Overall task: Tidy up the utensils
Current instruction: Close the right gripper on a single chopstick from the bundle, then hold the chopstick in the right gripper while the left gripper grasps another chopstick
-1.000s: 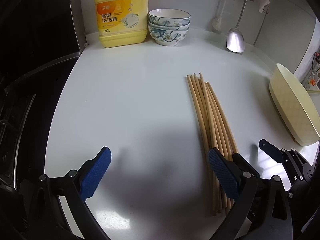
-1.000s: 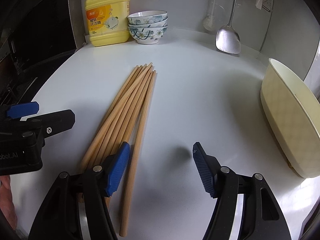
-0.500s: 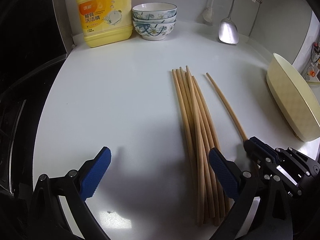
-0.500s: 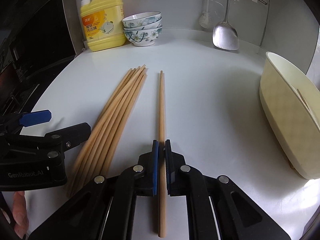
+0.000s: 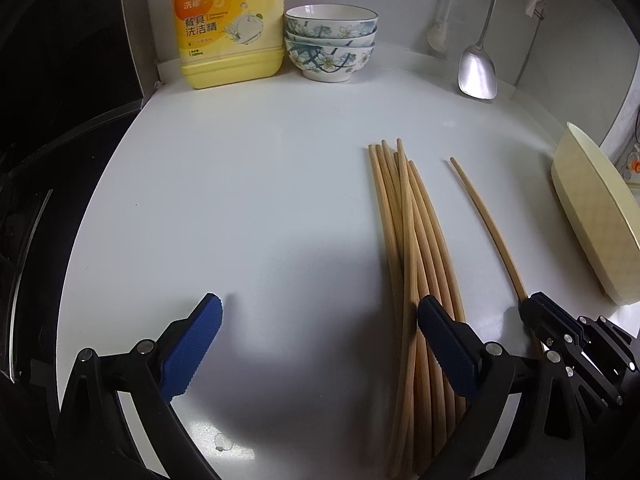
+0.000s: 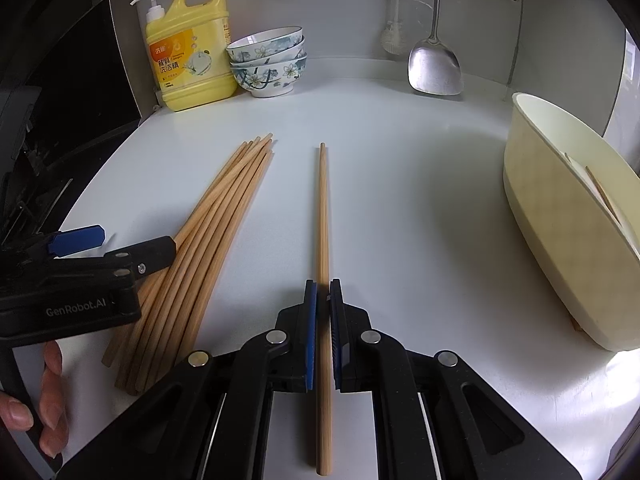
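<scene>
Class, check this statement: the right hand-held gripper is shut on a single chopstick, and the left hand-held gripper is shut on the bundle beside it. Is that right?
Not quite. The left hand-held gripper is open, as the left wrist view shows; it grips nothing of the bundle. The right hand-held gripper is indeed shut on a single chopstick.

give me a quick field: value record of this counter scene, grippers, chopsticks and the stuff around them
surface: white counter
right gripper: shut on single chopstick
left gripper: open, holding nothing, right pad over the chopstick bundle
single chopstick: apart from bundle, on its right
holder: cream container at right edge, contents unclear
back wall: yellow detergent bottle, stacked floral bowls, hanging metal spatula
</scene>
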Tool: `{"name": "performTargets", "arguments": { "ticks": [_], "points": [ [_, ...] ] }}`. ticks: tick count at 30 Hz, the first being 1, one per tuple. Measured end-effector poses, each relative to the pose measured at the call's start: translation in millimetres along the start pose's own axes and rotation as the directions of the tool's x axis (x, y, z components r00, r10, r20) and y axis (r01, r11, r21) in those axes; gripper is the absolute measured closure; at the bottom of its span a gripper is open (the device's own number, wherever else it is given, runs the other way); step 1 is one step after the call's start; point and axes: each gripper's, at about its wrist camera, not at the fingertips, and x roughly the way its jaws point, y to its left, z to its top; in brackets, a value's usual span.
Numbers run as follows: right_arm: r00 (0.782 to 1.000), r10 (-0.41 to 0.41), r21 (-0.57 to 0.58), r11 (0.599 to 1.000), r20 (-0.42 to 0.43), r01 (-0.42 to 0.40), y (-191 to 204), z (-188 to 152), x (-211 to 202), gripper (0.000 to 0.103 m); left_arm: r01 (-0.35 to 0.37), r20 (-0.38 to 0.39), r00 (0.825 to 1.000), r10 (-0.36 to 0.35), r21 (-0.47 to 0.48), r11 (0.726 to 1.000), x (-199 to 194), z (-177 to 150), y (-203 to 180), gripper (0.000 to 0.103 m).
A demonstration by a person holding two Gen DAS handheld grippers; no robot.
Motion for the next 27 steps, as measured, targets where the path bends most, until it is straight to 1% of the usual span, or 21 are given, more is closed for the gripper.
{"name": "performTargets", "arguments": {
  "ticks": [5, 7, 8, 12, 17, 21, 23, 25, 27],
  "points": [
    [1.000, -0.004, -0.006, 1.000, 0.000, 0.004, 1.2, 0.5, 1.2, 0.096, -0.011, 0.011, 1.000, 0.011, -0.058, 0.998, 0.1, 0.4, 17.7, 0.007],
    [1.000, -0.006, -0.010, 1.000, -0.001, 0.006, 2.5, 1.0, 1.9, 0.096, -0.024, -0.002, 1.000, 0.024, -0.062, 0.998, 3.3, 0.1, 22.5, 0.007],
    [1.000, -0.006, -0.012, 1.000, -0.001, 0.006, 3.3, 1.4, 2.3, 0.096, -0.038, 0.004, 0.999, 0.039, -0.057, 0.998, 2.4, -0.1, 23.3, 0.007],
    [1.000, -0.009, -0.021, 1.000, -0.001, 0.009, 6.0, 2.8, 3.4, 0.096, -0.029, 0.030, 0.999, 0.031, -0.065, 0.997, -4.6, 0.7, 28.5, 0.007],
    [1.000, -0.011, -0.026, 1.000, -0.003, 0.010, 7.5, 4.2, 4.6, 0.096, -0.004, 0.053, 0.999, 0.004, -0.001, 1.000, -9.6, 4.4, 14.4, 0.007],
    [1.000, -0.013, -0.027, 1.000, -0.003, 0.012, 6.8, 3.9, 5.4, 0.096, 0.004, 0.039, 0.999, -0.007, 0.068, 0.998, -3.2, 4.9, -2.4, 0.007],
    [1.000, -0.012, -0.027, 1.000, -0.003, 0.012, 6.2, 4.0, 6.4, 0.096, -0.006, 0.036, 0.999, 0.003, 0.093, 0.996, 0.0, 3.3, -8.1, 0.007],
    [1.000, -0.012, -0.028, 1.000, -0.003, 0.012, 5.6, 3.8, 6.8, 0.096, -0.026, 0.030, 0.999, 0.023, 0.101, 0.995, 3.8, 2.6, -9.0, 0.007],
    [1.000, -0.012, -0.027, 1.000, -0.003, 0.012, 5.5, 4.1, 7.4, 0.096, -0.027, 0.021, 0.999, 0.025, 0.080, 0.996, 6.5, 2.8, -3.2, 0.007]
  ]
}}
